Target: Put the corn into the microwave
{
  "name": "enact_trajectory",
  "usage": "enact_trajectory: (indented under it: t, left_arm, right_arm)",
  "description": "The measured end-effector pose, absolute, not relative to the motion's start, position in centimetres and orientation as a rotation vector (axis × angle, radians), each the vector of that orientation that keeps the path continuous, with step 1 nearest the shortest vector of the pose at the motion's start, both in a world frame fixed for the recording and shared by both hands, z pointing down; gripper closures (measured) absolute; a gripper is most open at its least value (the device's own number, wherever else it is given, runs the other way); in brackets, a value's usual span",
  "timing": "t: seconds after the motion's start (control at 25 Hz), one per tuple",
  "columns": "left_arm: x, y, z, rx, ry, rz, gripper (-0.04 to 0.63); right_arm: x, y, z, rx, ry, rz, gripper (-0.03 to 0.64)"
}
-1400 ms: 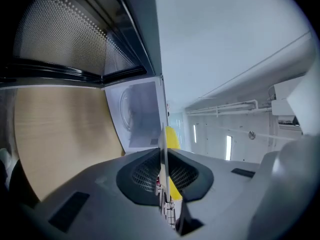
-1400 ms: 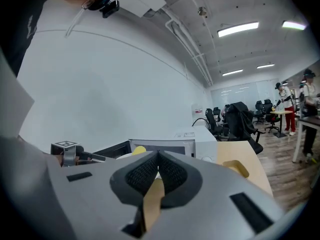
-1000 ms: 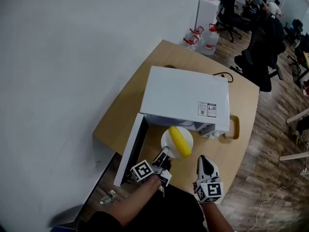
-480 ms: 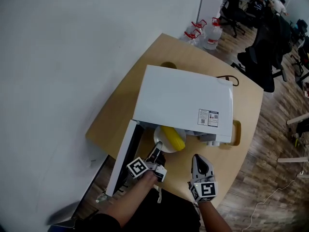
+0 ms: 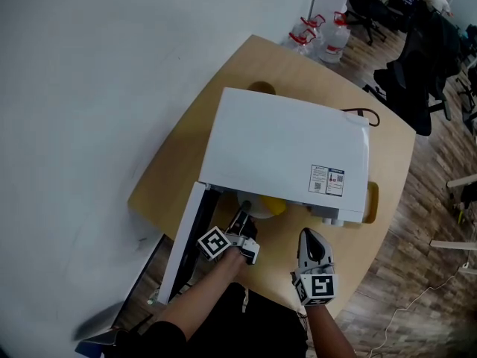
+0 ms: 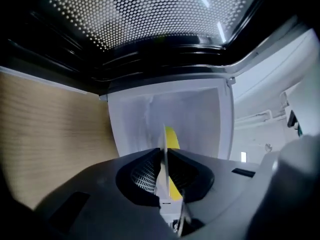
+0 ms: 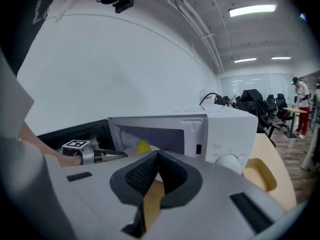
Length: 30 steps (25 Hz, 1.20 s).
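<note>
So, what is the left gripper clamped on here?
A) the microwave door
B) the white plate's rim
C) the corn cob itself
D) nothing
B: in the left gripper view, the left gripper pinches the white plate by its thin rim, seen edge-on, with the yellow corn lying beyond the pads.
</note>
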<state>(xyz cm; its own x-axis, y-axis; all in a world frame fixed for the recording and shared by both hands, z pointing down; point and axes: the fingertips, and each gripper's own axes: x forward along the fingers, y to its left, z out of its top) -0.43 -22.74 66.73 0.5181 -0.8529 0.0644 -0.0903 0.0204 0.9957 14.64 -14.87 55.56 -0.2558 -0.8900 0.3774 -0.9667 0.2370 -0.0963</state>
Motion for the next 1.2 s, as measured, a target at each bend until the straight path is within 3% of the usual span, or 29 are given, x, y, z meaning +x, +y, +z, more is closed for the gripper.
enact_trajectory:
  t: [1.2]
  left_arm:
    - [0.0,-27.6,71.7,1.345,-1.049,-0.672,0.569]
  right_arm:
    - [13.8,-13.9,59.4,1.613,-2.282,0.566,0.557]
